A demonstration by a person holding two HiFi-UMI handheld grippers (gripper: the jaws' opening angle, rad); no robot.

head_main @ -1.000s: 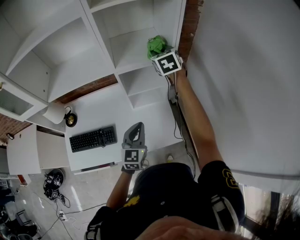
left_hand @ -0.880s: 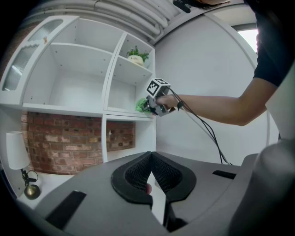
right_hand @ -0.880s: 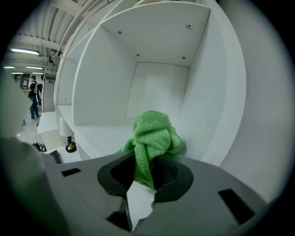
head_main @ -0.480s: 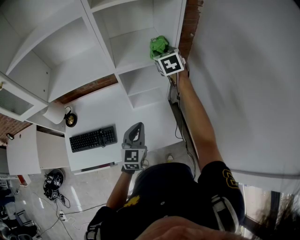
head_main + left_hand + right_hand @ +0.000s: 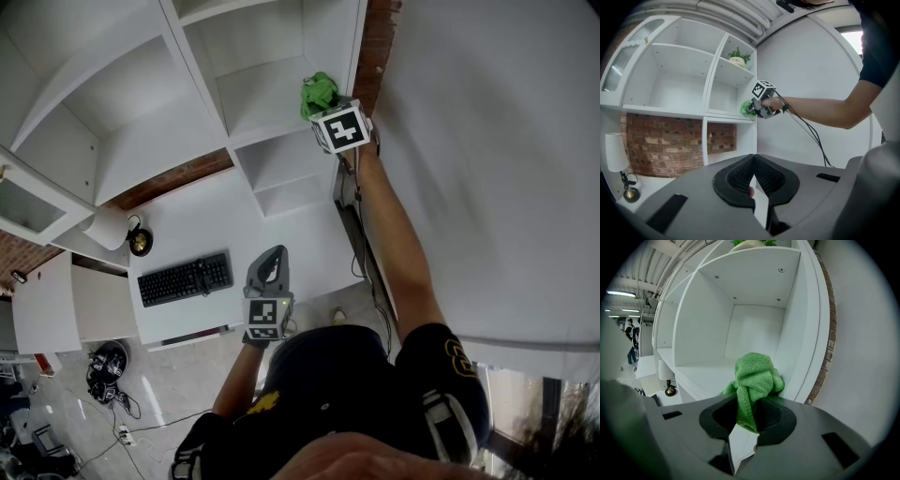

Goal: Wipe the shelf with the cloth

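Left gripper (image 5: pixel 753 159): grey moulded shell, black ribbed jaw pads | right gripper (image 5: pixel 748 408): same grey shell and black pads | marker cube (image 5: pixel 339 128), one per gripper: white faces, black square codes | cable (image 5: pixel 812 135): two thin black strands from right gripper | shirt (image 5: pixel 349 389): black, short sleeve (image 5: pixel 439 361), yellow print.

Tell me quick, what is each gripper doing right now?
Left gripper: closed, holding nothing.
Right gripper: closed on the green cloth.
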